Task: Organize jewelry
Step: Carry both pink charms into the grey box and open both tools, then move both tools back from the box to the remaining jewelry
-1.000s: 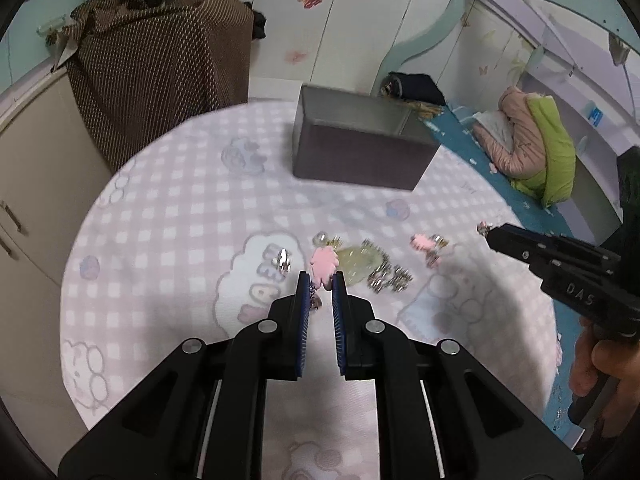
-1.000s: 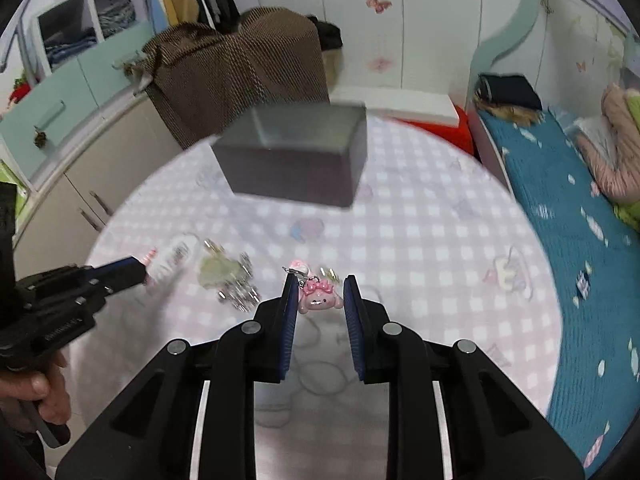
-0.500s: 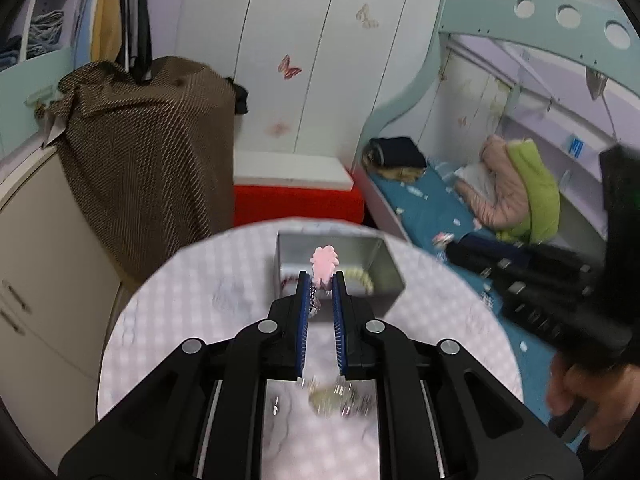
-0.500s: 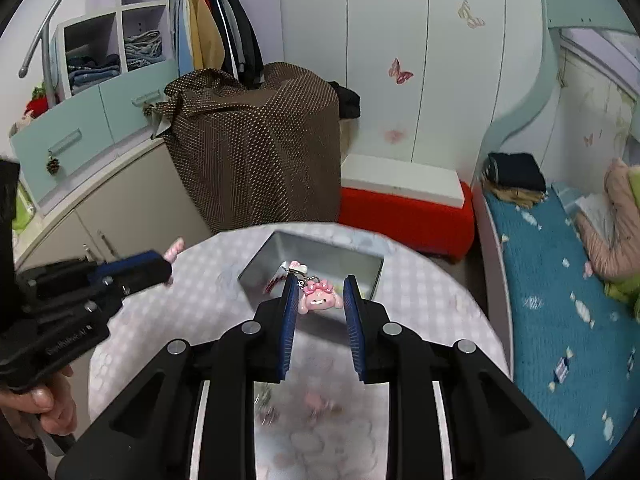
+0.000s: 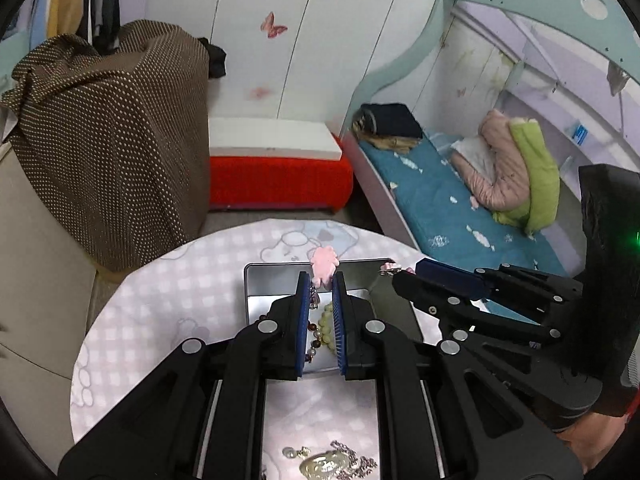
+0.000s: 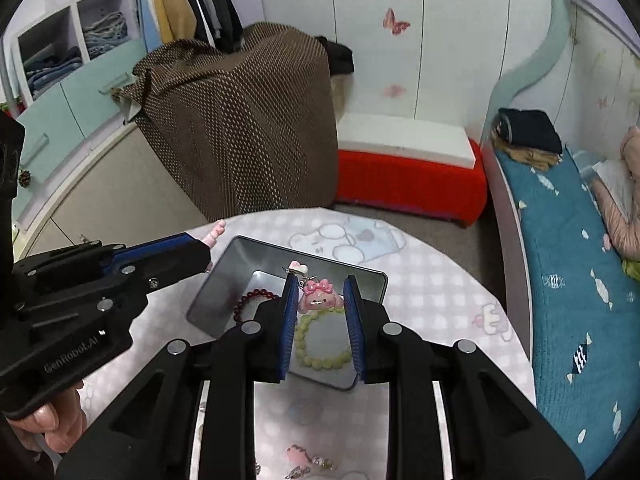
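My left gripper (image 5: 320,280) is shut on a pale pink flower-shaped charm (image 5: 324,264), held above the open metal tin (image 5: 252,280). My right gripper (image 6: 320,284) is shut on a pink character charm with a bow (image 6: 318,300), also over the tin (image 6: 224,280). Inside the tin lie a green bead bracelet (image 6: 320,344) and a dark red bead bracelet (image 6: 252,300). The right gripper (image 5: 404,276) shows just right of the left one. In the right wrist view the left gripper (image 6: 208,248) reaches over the tin's left rim.
The tin stands on a round table with a pink checked cloth (image 5: 160,300). Several loose jewelry pieces (image 5: 328,460) lie on the cloth near me. Beyond the table are a red bench (image 5: 276,176), a brown draped cloth (image 5: 108,136) and a bed (image 5: 440,200).
Both grippers rose off the cloth with their charms and moved forward until they hang over the tin. The loose jewelry stayed on the cloth and now lies below and behind them.
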Demonstrator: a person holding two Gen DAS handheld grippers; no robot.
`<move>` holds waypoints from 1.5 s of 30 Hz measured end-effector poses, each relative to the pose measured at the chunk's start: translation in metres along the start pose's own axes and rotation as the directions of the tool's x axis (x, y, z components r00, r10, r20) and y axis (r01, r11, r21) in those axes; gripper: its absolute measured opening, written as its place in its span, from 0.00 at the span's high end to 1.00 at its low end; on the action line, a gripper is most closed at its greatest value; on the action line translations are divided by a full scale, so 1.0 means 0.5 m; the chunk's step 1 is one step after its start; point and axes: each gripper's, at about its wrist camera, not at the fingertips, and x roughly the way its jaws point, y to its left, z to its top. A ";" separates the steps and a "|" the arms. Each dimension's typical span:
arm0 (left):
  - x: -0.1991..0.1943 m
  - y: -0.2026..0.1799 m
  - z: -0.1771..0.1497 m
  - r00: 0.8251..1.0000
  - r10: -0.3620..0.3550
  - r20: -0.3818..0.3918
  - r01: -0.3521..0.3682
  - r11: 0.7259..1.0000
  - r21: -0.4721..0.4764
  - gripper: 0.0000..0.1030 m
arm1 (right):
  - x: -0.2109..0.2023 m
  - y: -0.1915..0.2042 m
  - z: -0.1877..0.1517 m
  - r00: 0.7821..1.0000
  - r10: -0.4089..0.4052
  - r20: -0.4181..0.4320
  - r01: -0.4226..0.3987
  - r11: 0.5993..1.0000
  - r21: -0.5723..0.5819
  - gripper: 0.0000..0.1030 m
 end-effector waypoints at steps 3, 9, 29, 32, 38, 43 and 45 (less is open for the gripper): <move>0.022 0.003 0.003 1.000 0.004 -0.024 -0.004 1.000 0.001 0.89 | 0.017 -0.003 0.004 1.000 -0.002 -0.022 0.002 1.000 0.002 0.79; 0.047 0.012 0.000 0.997 0.028 -0.067 -0.028 1.000 -0.004 0.87 | 0.044 -0.014 0.007 0.998 -0.020 -0.061 0.021 1.000 0.016 0.78; -0.183 0.000 -0.039 0.953 0.208 0.219 -0.212 0.977 -0.008 0.08 | -0.123 -0.027 -0.018 0.981 -0.117 0.153 0.098 0.987 0.130 0.07; -0.232 -0.018 -0.065 0.937 0.225 0.267 -0.230 0.973 -0.014 0.08 | -0.173 -0.005 -0.029 0.970 -0.125 0.208 0.101 0.988 0.121 0.07; -0.312 -0.039 -0.115 0.915 0.236 0.329 -0.239 0.971 -0.033 0.08 | -0.270 0.028 -0.066 0.947 -0.123 0.295 0.091 0.989 0.120 0.07; -0.348 -0.045 -0.163 0.898 0.271 0.346 -0.270 0.962 -0.052 0.08 | -0.319 0.048 -0.102 0.934 -0.138 0.330 0.107 0.988 0.113 0.07; -0.356 -0.041 -0.189 0.891 0.292 0.349 -0.288 0.955 -0.063 0.07 | -0.329 0.053 -0.119 0.933 -0.143 0.331 0.111 0.987 0.115 0.07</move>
